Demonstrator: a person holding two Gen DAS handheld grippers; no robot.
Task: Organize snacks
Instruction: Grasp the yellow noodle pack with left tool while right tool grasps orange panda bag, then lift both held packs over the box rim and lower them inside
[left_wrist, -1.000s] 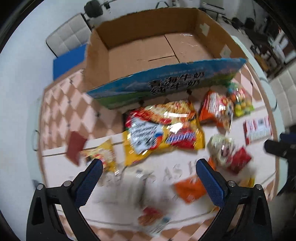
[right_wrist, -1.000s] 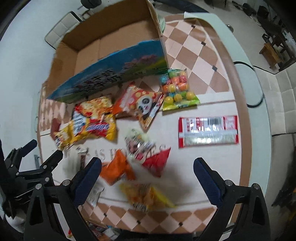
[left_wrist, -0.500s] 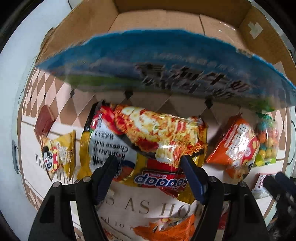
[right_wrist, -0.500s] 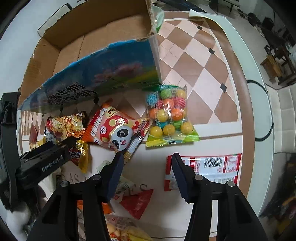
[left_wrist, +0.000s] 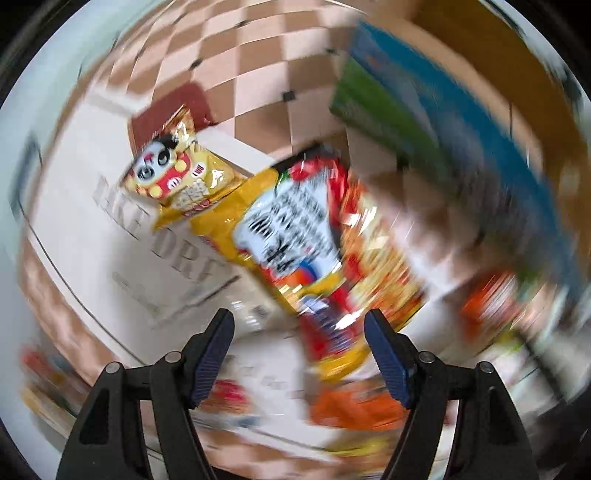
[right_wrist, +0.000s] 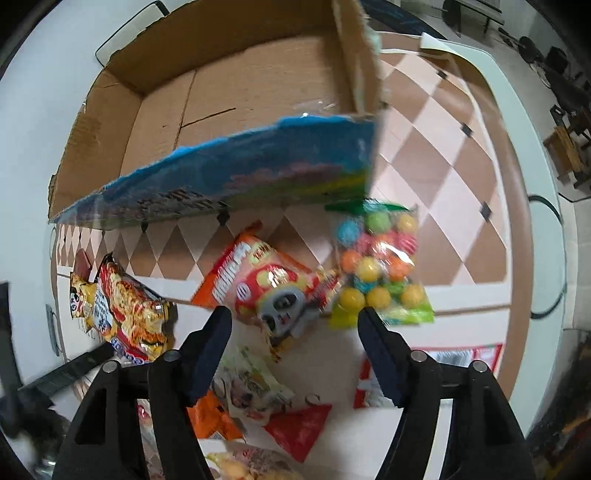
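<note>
An open cardboard box (right_wrist: 240, 92) with a blue printed front wall (right_wrist: 240, 181) stands at the back of the table. My left gripper (left_wrist: 298, 321) points straight down, open about halfway, above the near end of a yellow noodle packet (left_wrist: 288, 236); the view is blurred. Beside that packet lies a yellow panda snack bag (left_wrist: 173, 177). My right gripper (right_wrist: 292, 317) hangs over an orange panda bag (right_wrist: 266, 284), its jaws opening and its pads clear of the bag. A gumball bag (right_wrist: 380, 266) lies just right of it.
Several more snacks lie near the table's front: a red-and-white wrapper (right_wrist: 443, 362), a pale bag (right_wrist: 251, 384), a red bag (right_wrist: 299, 432) and an orange bag (right_wrist: 210, 417). The checkered tablecloth (right_wrist: 443, 155) runs right of the box. A chair stands beyond the table's right edge.
The left gripper narrowed from wide, dropped toward the noodle packets and rolled, turning its view. The right gripper narrowed, then widened again, and moved in over the orange panda bag.
</note>
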